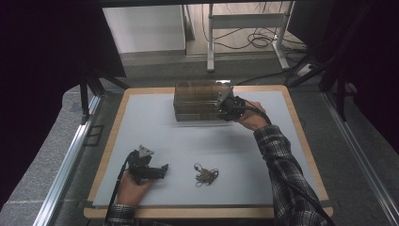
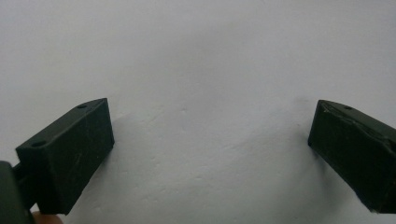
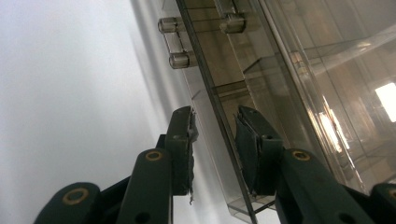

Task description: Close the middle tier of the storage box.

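Note:
A clear, brown-tinted plastic compartment box (image 1: pixel 200 101) stands at the back middle of the white mat (image 1: pixel 155 127). My right gripper (image 1: pixel 223 106) is at the box's right front corner. In the right gripper view its jaws (image 3: pixel 215 140) straddle a thin clear edge of the box (image 3: pixel 289 70). The edge lies close to one pad, and a gap shows at the other. My left gripper (image 1: pixel 163 171) rests low on the mat at the front left. Its jaws (image 2: pixel 210 140) stand wide apart over bare mat. A small tangled cord or necklace (image 1: pixel 206 175) lies to its right.
The mat sits on a wooden board (image 1: pixel 301 141) with grey floor and metal rails around it. A clear hinge or latch piece (image 3: pixel 175 42) juts from the box's side. A white desk frame (image 1: pixel 244 28) and cables stand beyond the table.

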